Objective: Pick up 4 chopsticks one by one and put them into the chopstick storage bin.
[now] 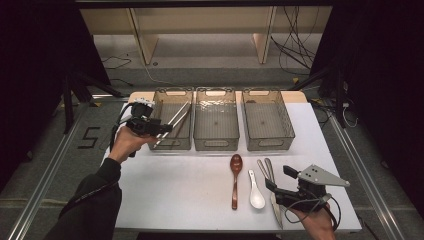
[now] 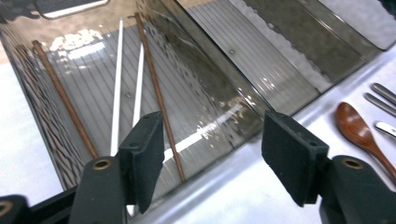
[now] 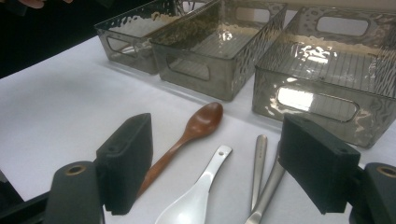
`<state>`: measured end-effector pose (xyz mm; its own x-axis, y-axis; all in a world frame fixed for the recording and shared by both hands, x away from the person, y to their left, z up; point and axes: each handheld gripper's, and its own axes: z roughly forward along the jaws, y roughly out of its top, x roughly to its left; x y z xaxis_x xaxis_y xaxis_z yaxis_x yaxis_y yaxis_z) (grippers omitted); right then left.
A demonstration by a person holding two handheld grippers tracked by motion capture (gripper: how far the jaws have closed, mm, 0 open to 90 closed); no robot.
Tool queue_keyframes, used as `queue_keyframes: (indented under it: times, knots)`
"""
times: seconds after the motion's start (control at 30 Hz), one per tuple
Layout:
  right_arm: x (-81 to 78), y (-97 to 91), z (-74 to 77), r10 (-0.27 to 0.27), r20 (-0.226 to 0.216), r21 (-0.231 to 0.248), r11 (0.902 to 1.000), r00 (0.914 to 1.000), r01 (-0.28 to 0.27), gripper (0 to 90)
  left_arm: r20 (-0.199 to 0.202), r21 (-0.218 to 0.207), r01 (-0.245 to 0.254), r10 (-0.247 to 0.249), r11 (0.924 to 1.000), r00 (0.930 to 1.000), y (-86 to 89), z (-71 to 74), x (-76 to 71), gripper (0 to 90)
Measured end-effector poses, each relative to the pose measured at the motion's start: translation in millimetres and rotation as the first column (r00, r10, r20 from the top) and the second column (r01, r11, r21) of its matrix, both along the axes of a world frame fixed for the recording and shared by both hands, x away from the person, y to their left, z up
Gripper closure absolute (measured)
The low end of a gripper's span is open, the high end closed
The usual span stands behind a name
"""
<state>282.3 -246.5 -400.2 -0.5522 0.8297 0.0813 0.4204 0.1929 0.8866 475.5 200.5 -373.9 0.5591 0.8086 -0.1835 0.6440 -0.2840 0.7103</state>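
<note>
White chopsticks [image 2: 116,88] inside the left bin [image 2: 196,88], left gripper view.

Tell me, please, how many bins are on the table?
3, in a row along the far edge: left bin holding chopsticks, middle bin, right bin.

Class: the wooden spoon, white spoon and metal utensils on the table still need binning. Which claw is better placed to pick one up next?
Right. The right claw hangs open beside the metal utensils and white spoon; the left claw is open over the left bin.
</note>
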Motion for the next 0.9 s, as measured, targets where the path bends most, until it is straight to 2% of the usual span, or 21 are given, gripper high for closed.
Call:
queue_keyframes:
  times: [0.07,0.2,0.27,0.37,0.47,0.63,0.9]
  knots:
    - [0.2,0.2,-0.3,0.004,-0.004,-0.006,1.0000,1.0000,-0.004,27.0,0.024,-0.007,0.020,-0.020,0.9998,0.9995,-1.3,3.2,-9.0,36.1]
    - [0.8,0.3,-0.9,0.000,-0.010,-0.008,1.0000,0.9999,0.000,26.9,0.044,-0.041,0.051,-0.049,0.9979,0.9978,-2.9,7.7,-22.5,32.6]
    - [0.9,0.8,-1.1,-0.001,-0.016,-0.011,0.9999,0.9999,0.001,27.0,0.050,-0.047,0.061,-0.059,0.9970,0.9970,-2.4,9.6,-27.5,31.3]
    - [1.5,1.1,-1.7,-0.006,-0.031,-0.016,0.9999,0.9995,0.006,27.0,0.054,-0.078,0.075,-0.071,0.9942,0.9960,-3.1,13.1,-37.4,29.3]
    - [2.9,1.9,-2.5,-0.009,-0.044,-0.014,0.9999,0.9990,0.008,27.0,0.076,-0.068,0.083,-0.078,0.9942,0.9941,-4.4,14.5,-47.5,28.1]
    - [4.5,4.6,-3.6,-0.005,-0.060,-0.027,0.9996,0.9982,0.003,27.0,0.084,-0.074,0.081,-0.075,0.9940,0.9936,-5.4,9.3,-58.0,25.6]
    - [12.2,9.6,-6.8,-0.001,-0.134,-0.051,0.9987,0.9910,-0.006,27.0,0.122,-0.078,0.112,-0.102,0.9906,0.9873,-7.1,4.4,-79.2,23.4]
